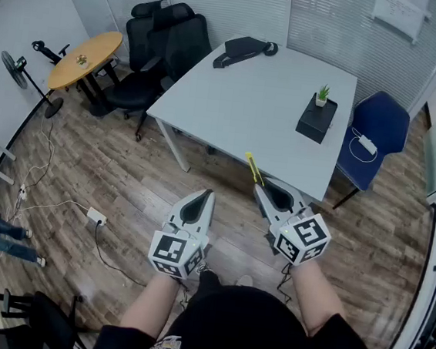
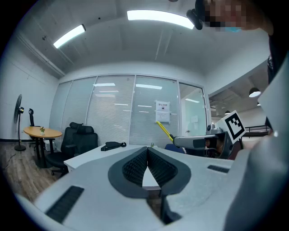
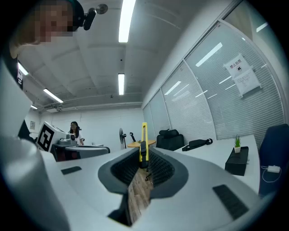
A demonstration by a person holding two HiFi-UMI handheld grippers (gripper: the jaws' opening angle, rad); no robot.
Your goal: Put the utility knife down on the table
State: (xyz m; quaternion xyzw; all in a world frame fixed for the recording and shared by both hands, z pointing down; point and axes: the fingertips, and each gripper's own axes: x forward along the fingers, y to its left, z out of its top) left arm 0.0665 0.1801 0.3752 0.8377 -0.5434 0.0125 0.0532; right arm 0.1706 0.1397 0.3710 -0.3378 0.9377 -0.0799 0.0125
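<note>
A slim yellow utility knife (image 1: 251,166) sticks out forward from my right gripper (image 1: 261,188), which is shut on it just short of the white table's (image 1: 249,103) near edge. In the right gripper view the utility knife (image 3: 143,143) stands upright between the jaw tips, with my right gripper (image 3: 143,166) clamped on its lower part. My left gripper (image 1: 206,196) hangs over the wooden floor to the left, jaws together and nothing between them. In the left gripper view my left gripper (image 2: 147,150) is shut and the utility knife (image 2: 164,131) shows beyond it at the right.
On the table stand a black box with a small plant (image 1: 317,114) and a black bag (image 1: 243,50) at the far end. Black office chairs (image 1: 165,52) sit at the left, a blue chair (image 1: 378,128) at the right. A power strip with cable (image 1: 96,216) lies on the floor.
</note>
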